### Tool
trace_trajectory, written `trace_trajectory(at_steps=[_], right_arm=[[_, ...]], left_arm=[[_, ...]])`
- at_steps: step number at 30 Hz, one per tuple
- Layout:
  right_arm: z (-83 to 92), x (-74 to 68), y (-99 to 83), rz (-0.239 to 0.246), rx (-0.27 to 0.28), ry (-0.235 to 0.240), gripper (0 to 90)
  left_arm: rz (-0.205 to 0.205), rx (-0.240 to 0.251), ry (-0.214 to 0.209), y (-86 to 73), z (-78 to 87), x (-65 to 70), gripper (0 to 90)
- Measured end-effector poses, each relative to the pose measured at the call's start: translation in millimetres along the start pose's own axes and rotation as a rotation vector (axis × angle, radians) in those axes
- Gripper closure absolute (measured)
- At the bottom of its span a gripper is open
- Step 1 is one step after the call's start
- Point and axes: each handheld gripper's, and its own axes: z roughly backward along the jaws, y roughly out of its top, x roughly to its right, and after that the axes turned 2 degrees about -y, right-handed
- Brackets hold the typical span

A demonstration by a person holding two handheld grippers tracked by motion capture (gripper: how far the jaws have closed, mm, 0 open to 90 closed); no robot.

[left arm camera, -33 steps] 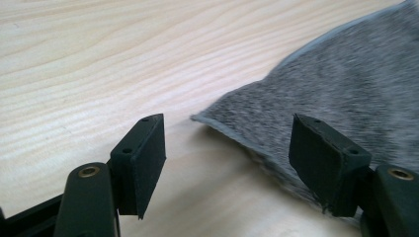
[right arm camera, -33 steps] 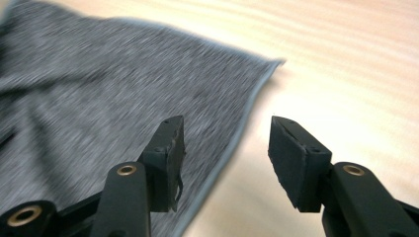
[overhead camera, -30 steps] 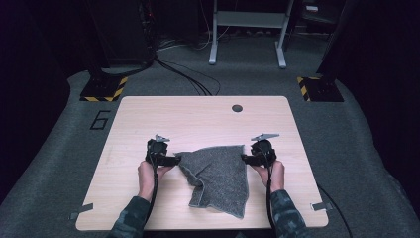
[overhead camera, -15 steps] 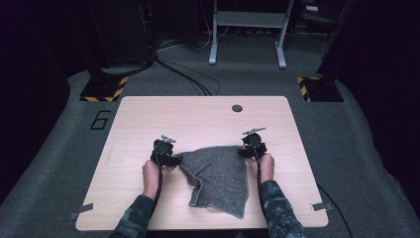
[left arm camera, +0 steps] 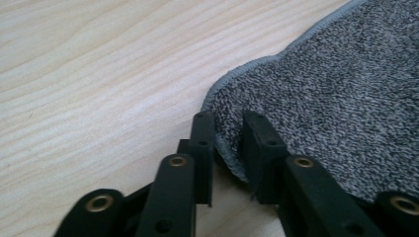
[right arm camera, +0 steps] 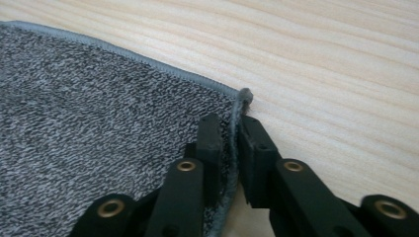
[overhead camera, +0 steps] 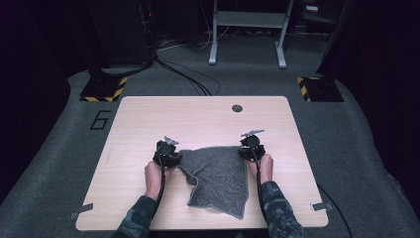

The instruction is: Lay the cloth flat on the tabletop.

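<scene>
A grey knitted cloth [overhead camera: 218, 178] with a stitched grey hem lies partly folded on the wooden table [overhead camera: 148, 119]. My left gripper [overhead camera: 167, 152] sits at the cloth's far left corner; its jaws have just been closing and now pinch the hem of the cloth [left arm camera: 316, 98]. At the far right corner is my right gripper [overhead camera: 251, 147]. Its jaws have also just been closing, and they clamp the edge of the cloth [right arm camera: 99, 113] right behind the corner tip. Both hands rest low on the table.
A dark round cable hole [overhead camera: 237, 108] sits near the table's far edge. Beyond the table are black-and-yellow striped bases [overhead camera: 101, 89], cables on the carpet and a grey metal frame [overhead camera: 247, 29]. Tape strips mark the near corners.
The right gripper slid left and down onto the cloth's far right corner. Both grippers' jaws closed onto the cloth's corners. The left hand barely moved.
</scene>
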Motion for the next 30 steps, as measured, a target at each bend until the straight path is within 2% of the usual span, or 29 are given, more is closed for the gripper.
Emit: trace_trajectory(at_steps=[2,5,10,11,12,15,17,18,19,23,26,27,30], right_arm=[[0.0,-0.9,-1.0,0.007,0.008,0.001,85.6],[1.1,-3.2,-1.6,0.02,0.006,-0.005,87.8],[8.4,-3.0,-3.7,0.011,0.032,-0.004,88.5],[12.1,-1.9,-3.4,0.013,0.048,-0.001,88.5],[23.3,-1.3,-2.0,0.018,0.08,0.0,88.6],[40.5,-0.5,1.1,0.037,0.123,0.003,88.6],[45.0,-0.6,1.7,0.035,0.127,0.0,88.6],[57.0,0.7,3.0,0.033,0.159,-0.001,88.5],[60.4,1.6,3.2,0.039,0.166,0.006,88.6],[77.2,2.5,-0.9,0.051,0.197,0.007,88.5],[87.5,0.2,-7.6,0.057,0.21,0.013,88.5],[90.6,-0.6,-10.5,0.062,0.218,0.021,88.5],[96.8,-3.4,-17.7,0.063,0.219,0.029,88.5]], left_arm=[[-0.016,0.0,-0.005,0.3,-0.1,-0.4,81.2],[-0.019,0.006,0.0,0.3,-0.2,0.6,84.9],[-0.019,0.052,0.005,2.6,8.5,0.0,86.2],[-0.023,0.067,0.005,4.2,12.0,-0.2,86.2],[-0.024,0.079,-0.004,7.1,17.9,-0.1,86.5],[-0.032,0.118,-0.002,13.3,29.9,0.9,86.5],[-0.032,0.128,-0.004,15.5,34.3,2.0,86.5],[-0.03,0.163,-0.007,19.6,41.9,4.2,86.6],[-0.035,0.174,-0.009,21.2,45.8,5.3,86.6],[-0.059,0.201,-0.017,22.8,58.1,11.5,86.6],[-0.057,0.213,-0.033,20.7,62.3,13.9,86.5],[-0.059,0.216,-0.051,17.4,65.9,15.7,86.5],[-0.056,0.217,-0.059,12.2,67.2,18.0,86.5]])
